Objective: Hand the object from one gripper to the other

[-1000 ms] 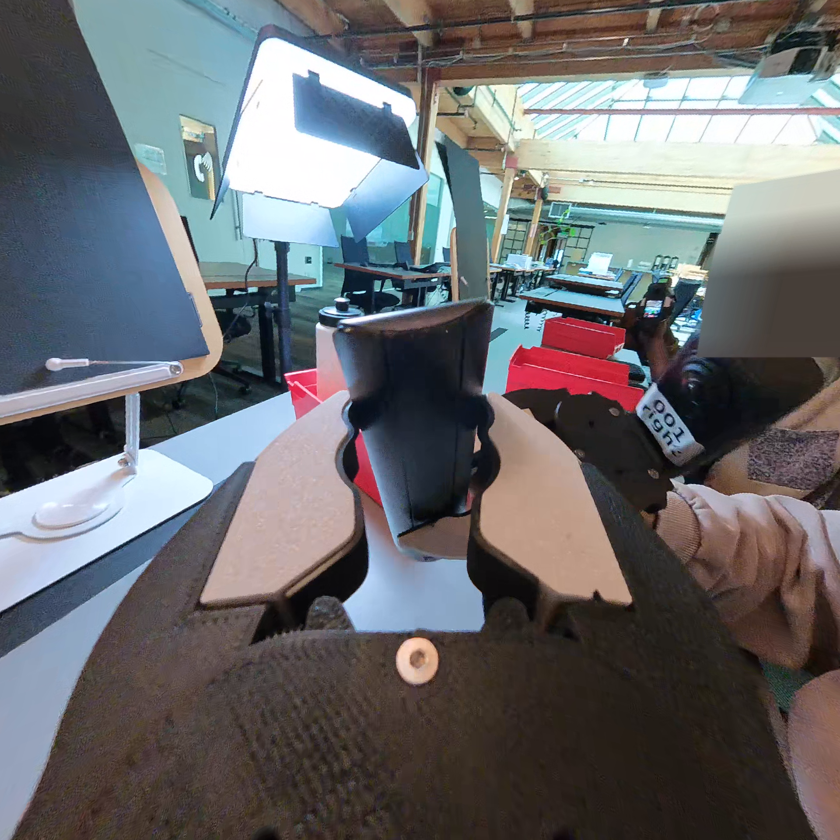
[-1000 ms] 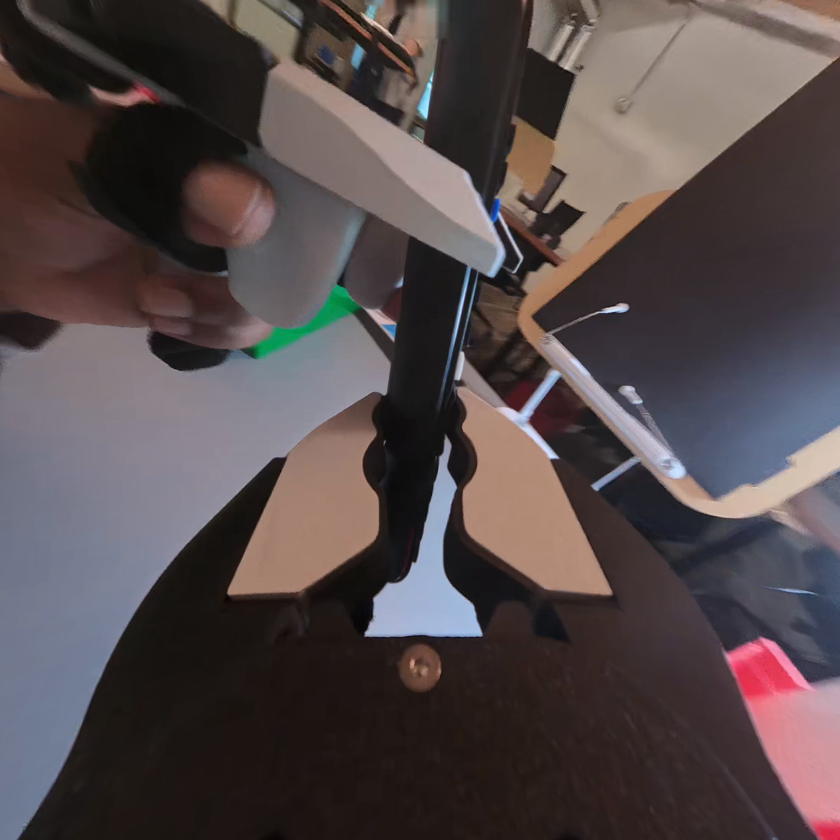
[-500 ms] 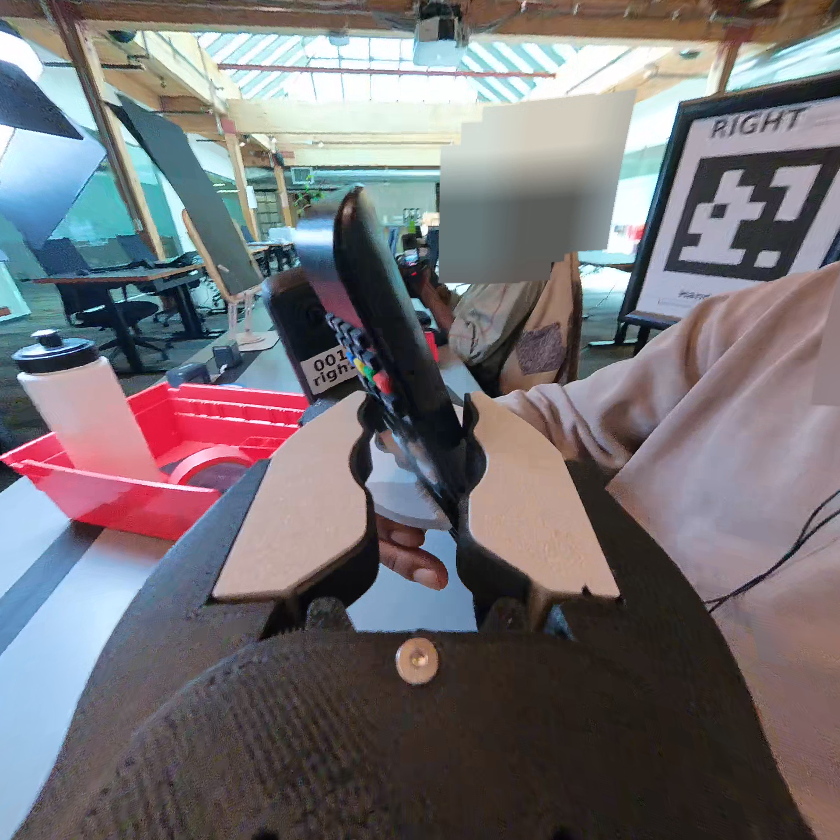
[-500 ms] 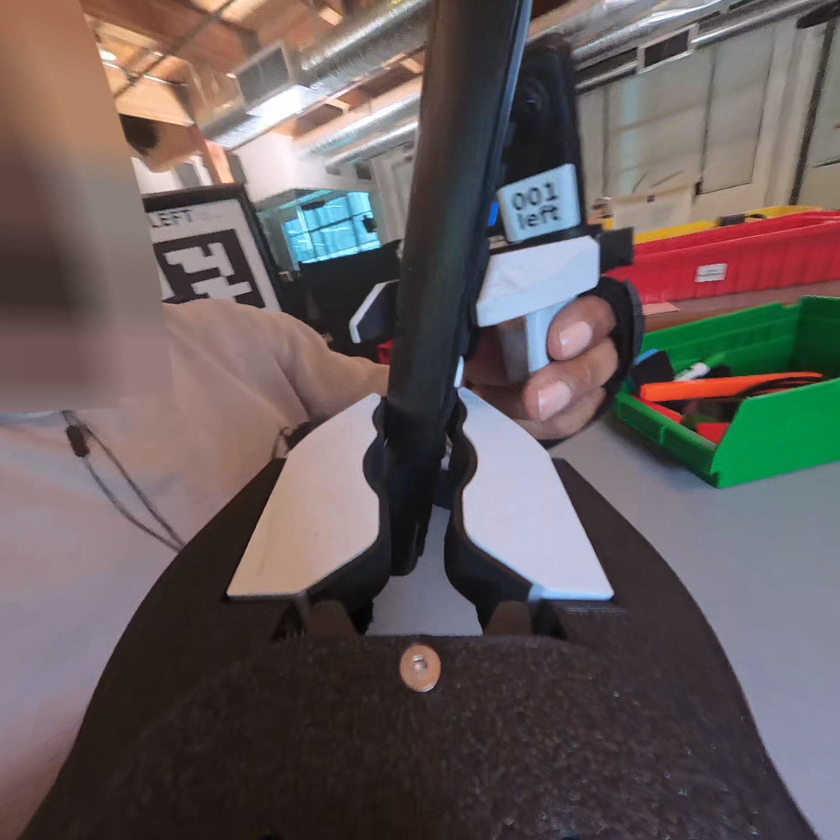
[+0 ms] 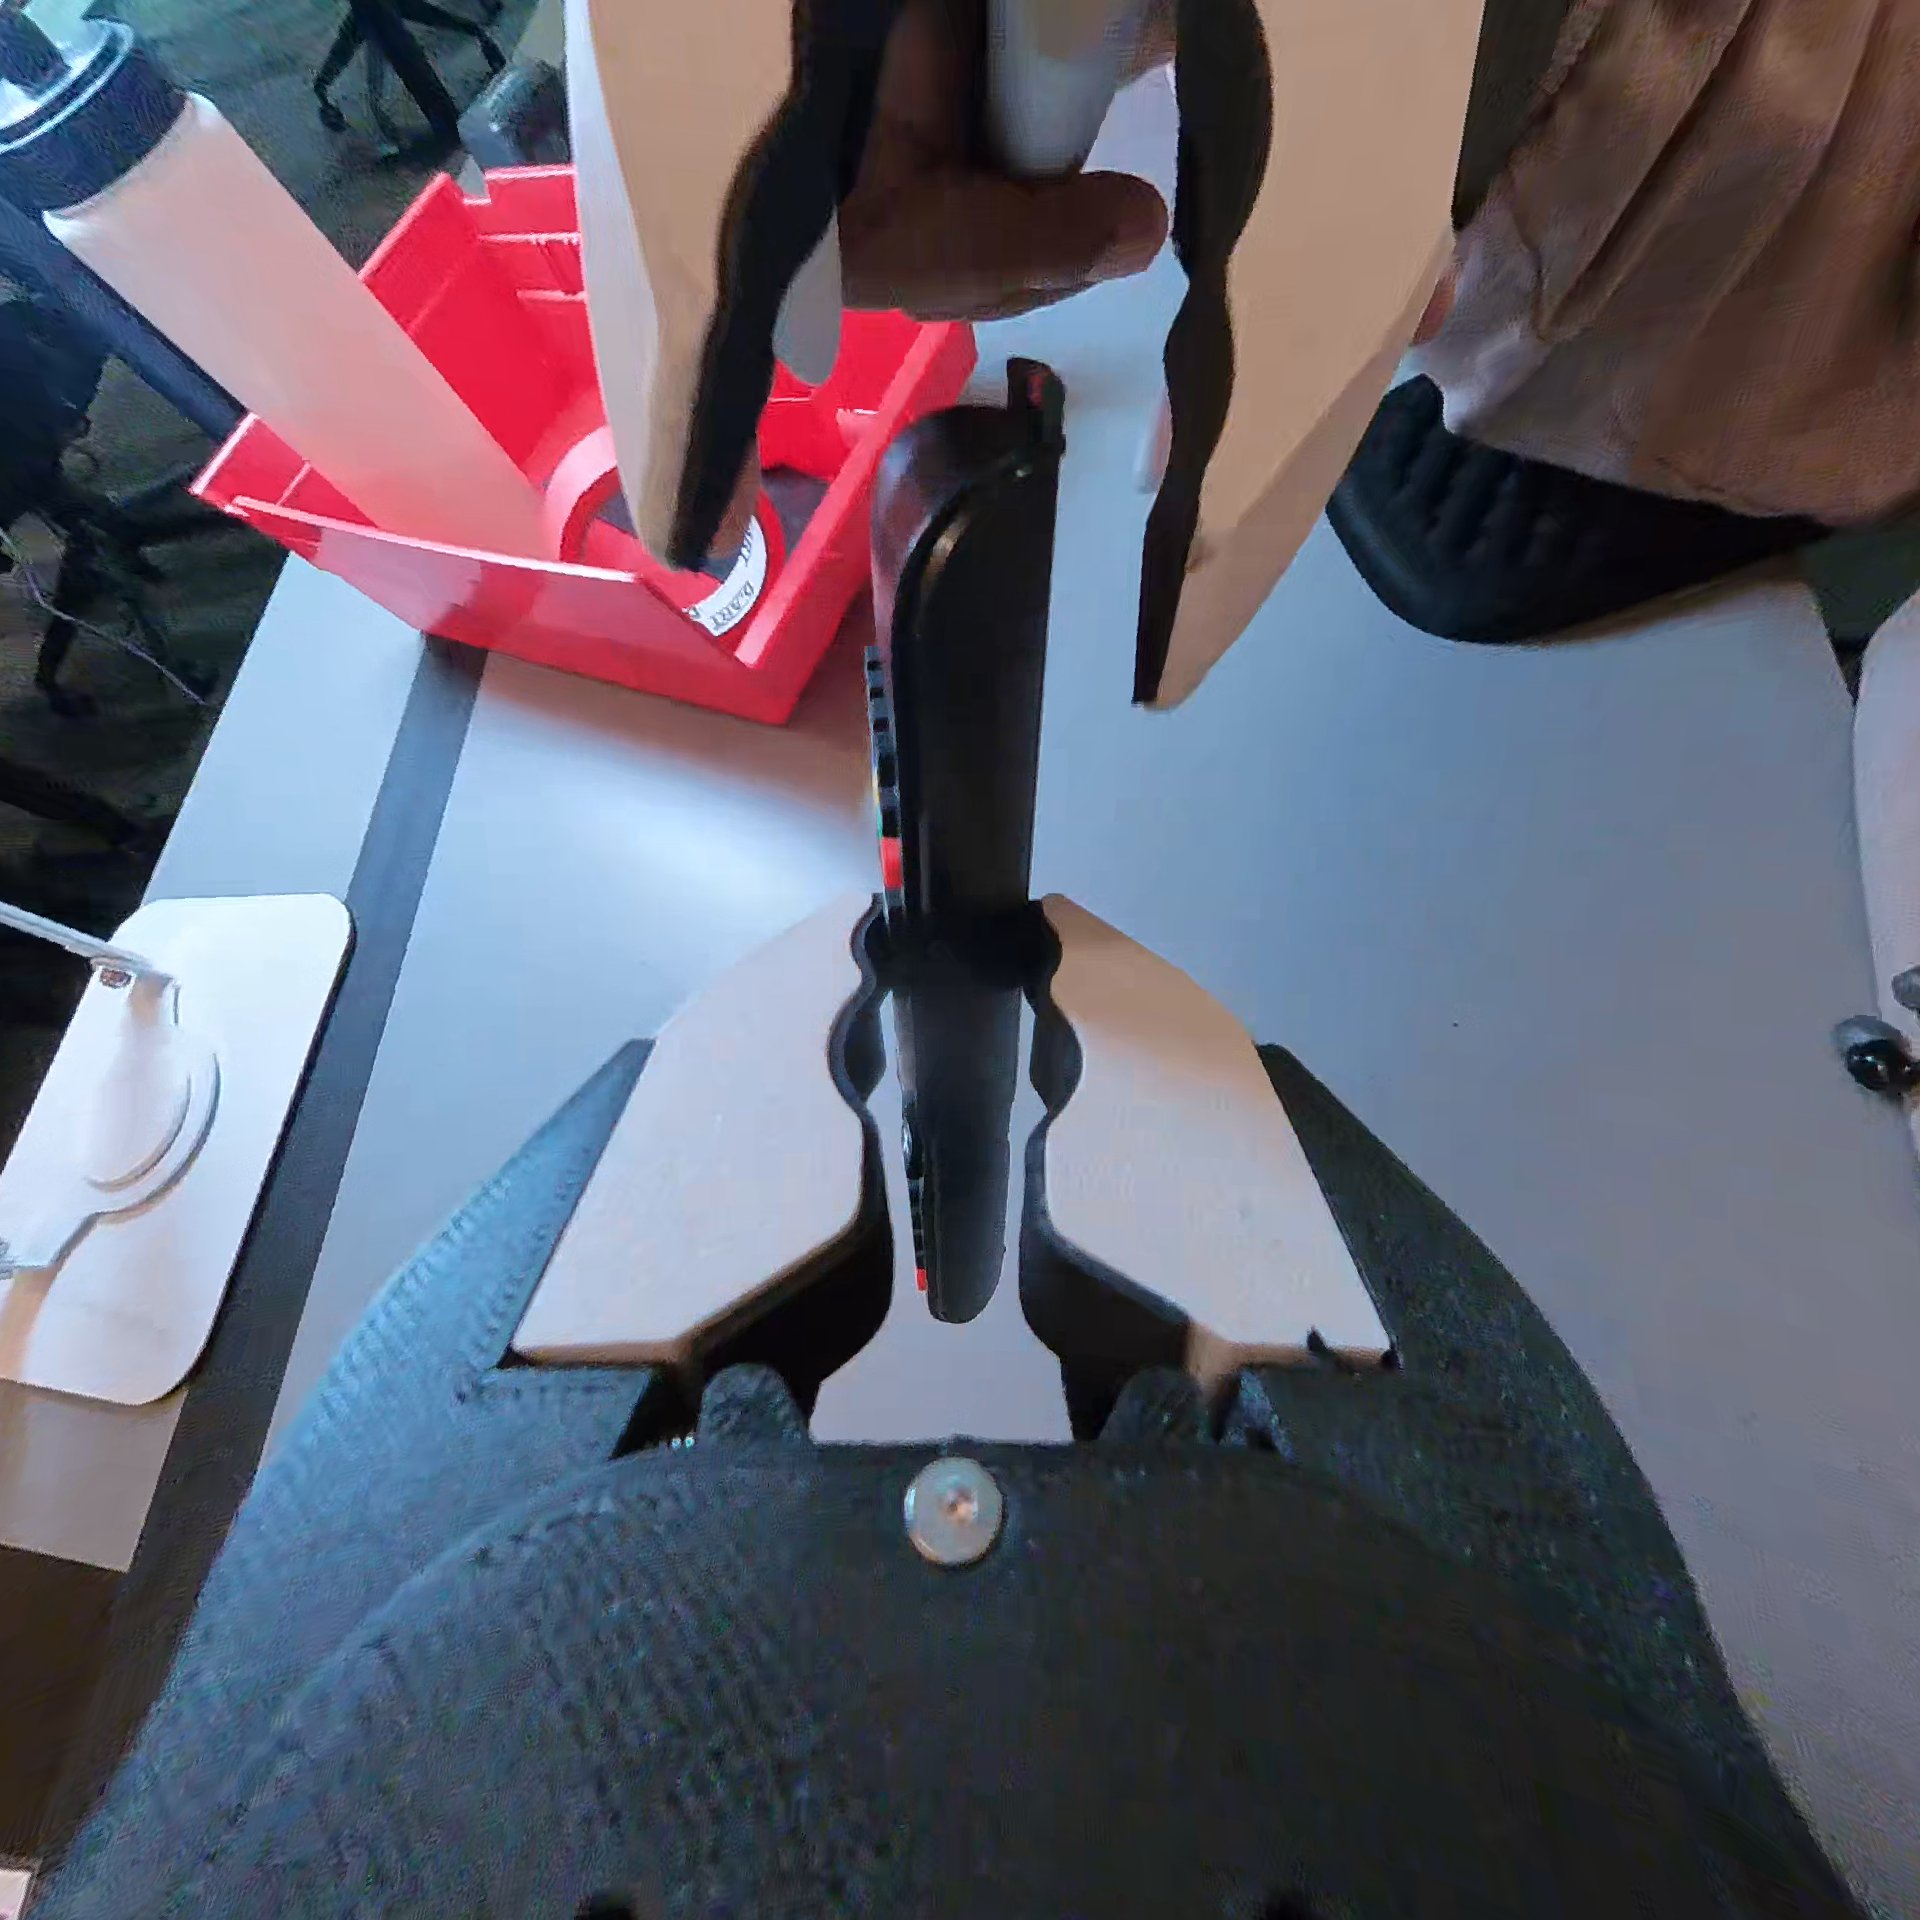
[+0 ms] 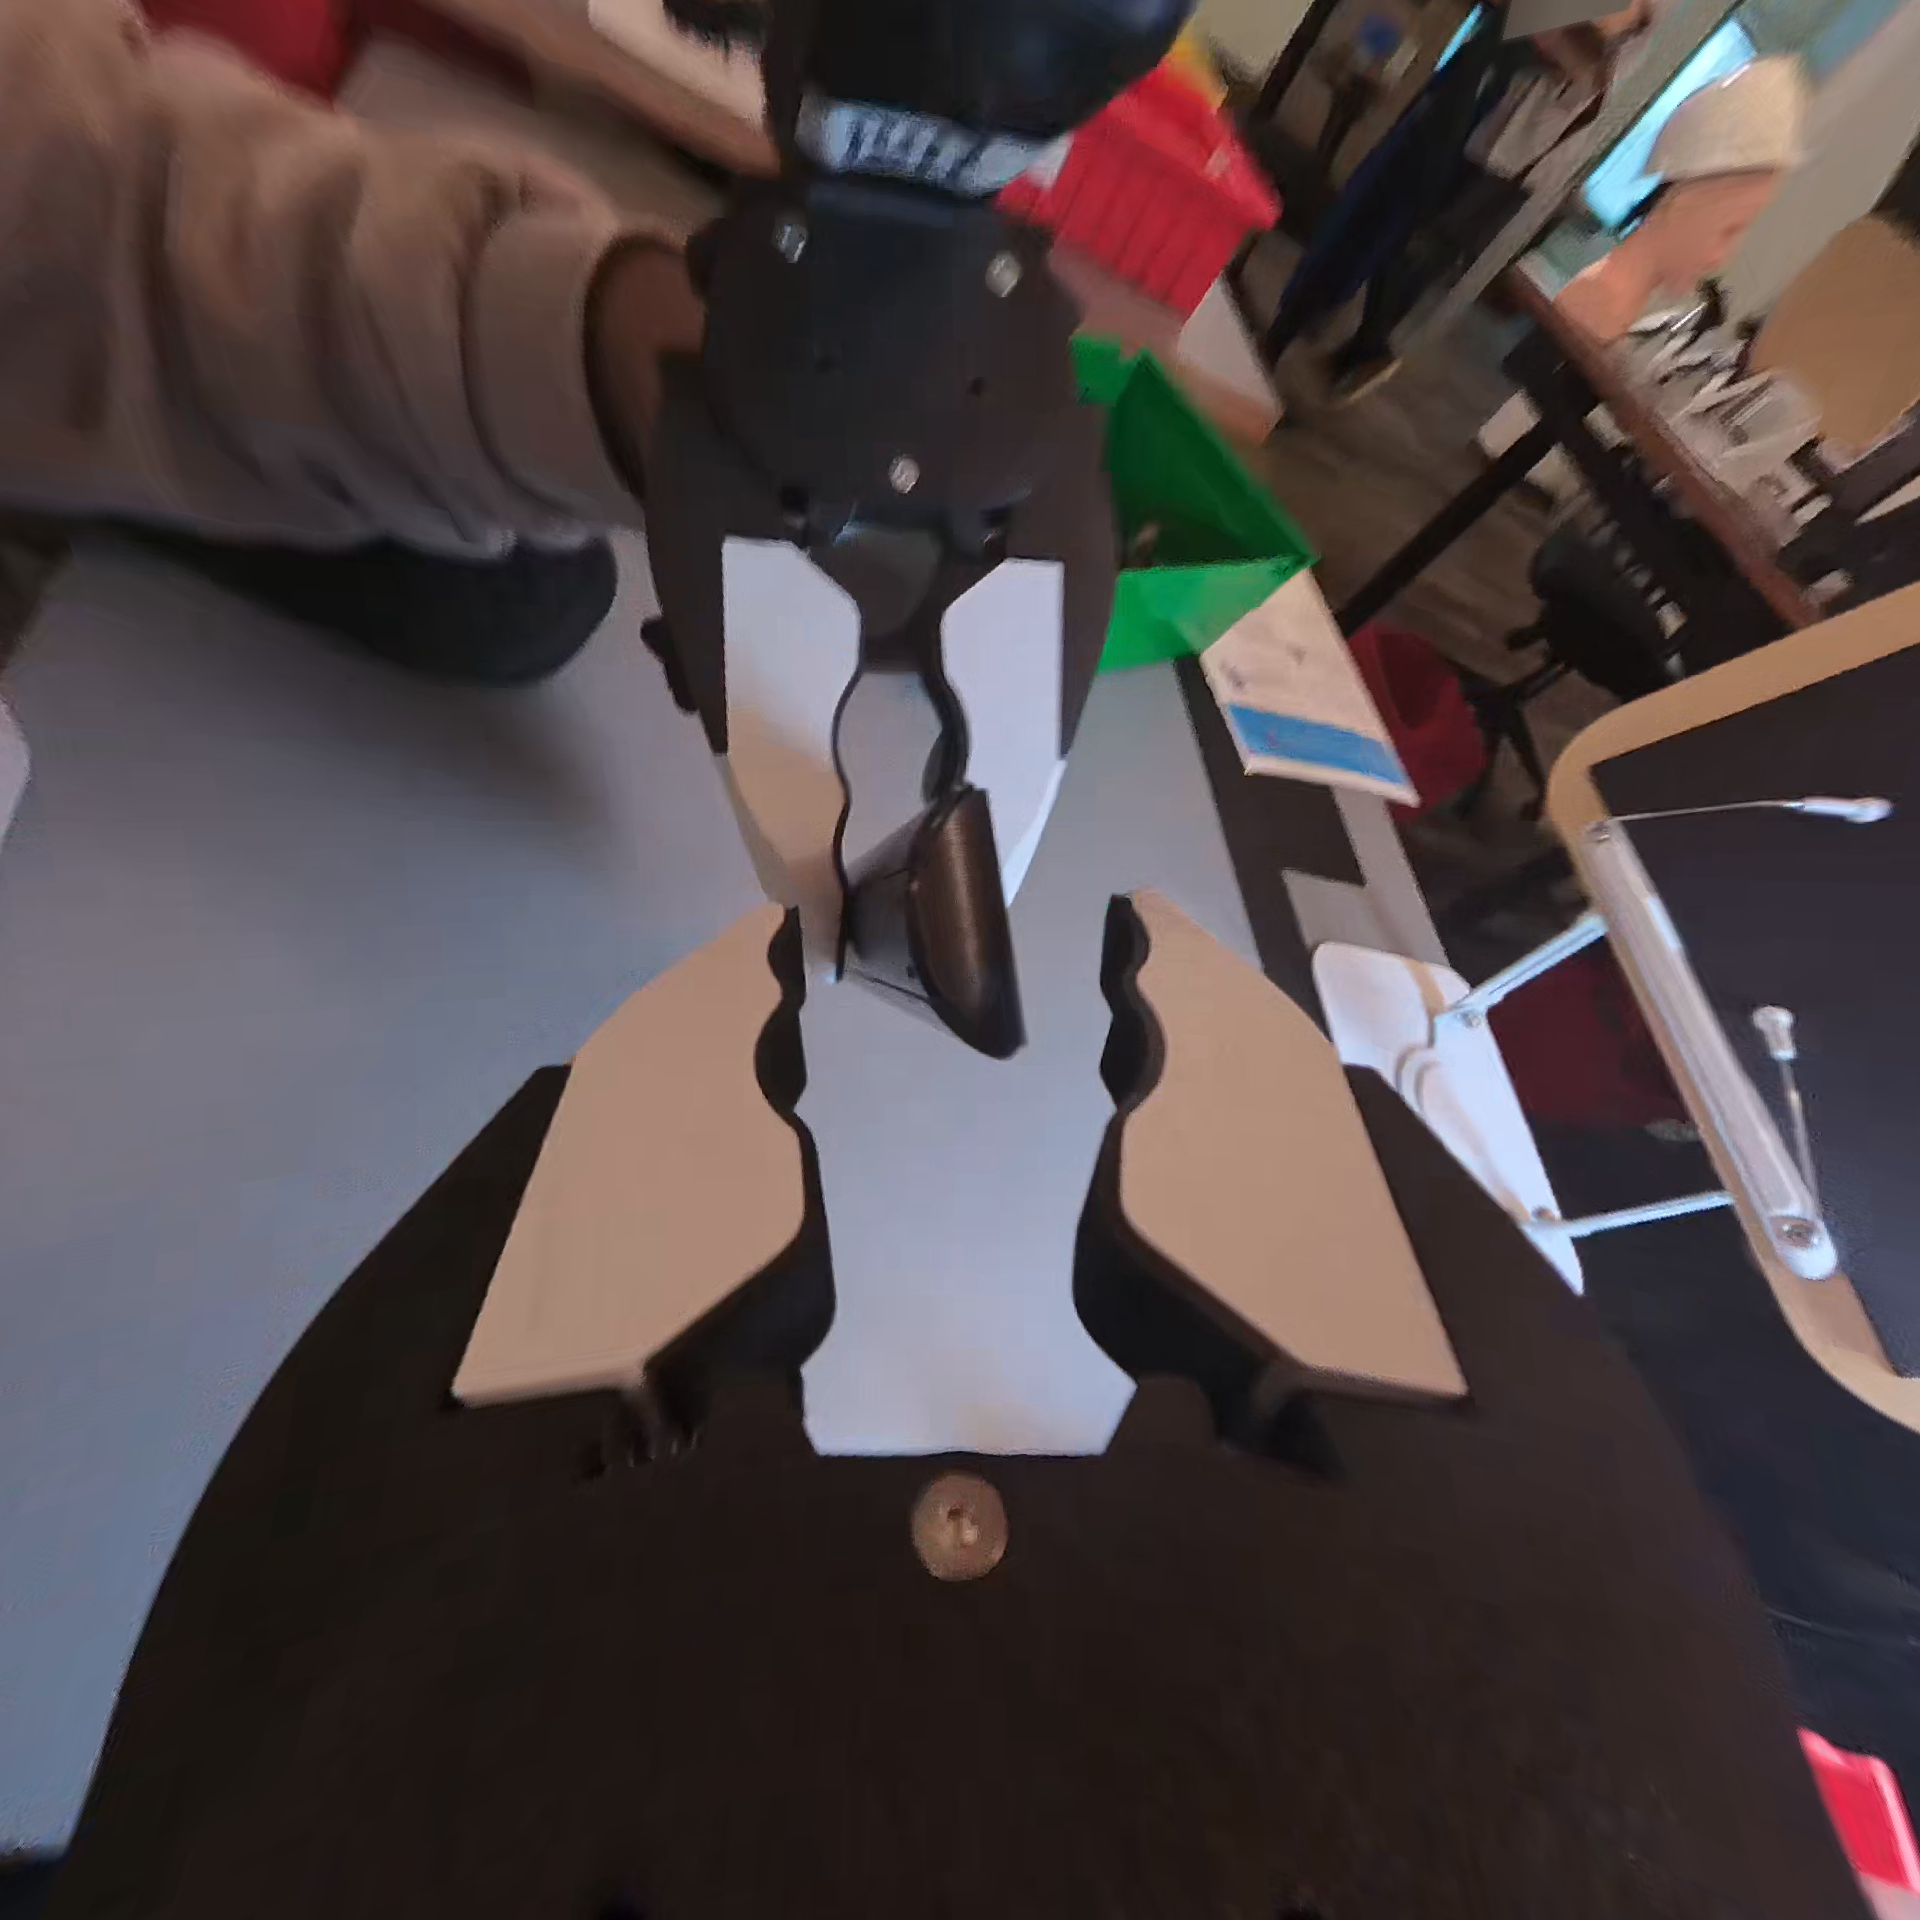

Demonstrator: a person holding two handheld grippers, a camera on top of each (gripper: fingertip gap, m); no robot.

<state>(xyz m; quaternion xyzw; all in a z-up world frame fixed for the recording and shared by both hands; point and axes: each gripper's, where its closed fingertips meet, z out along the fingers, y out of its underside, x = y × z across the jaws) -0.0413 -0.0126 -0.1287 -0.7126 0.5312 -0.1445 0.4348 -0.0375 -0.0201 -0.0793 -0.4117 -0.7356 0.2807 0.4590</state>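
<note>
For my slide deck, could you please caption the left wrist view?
Left hand-held gripper shut on a black remote control, right hand-held gripper open above it.

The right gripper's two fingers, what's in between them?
Nothing touches them. In the right wrist view the right gripper is open, with bare grey table showing through; the black remote control sits just beyond, held by the left gripper.

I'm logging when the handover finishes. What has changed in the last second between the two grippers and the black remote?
The right gripper has let go of the remote and opened; it was shut on it until half a second ago, and has backed off a little. The left gripper stays shut on the remote, now its only holder. Both have swung down to face the grey table.
</note>
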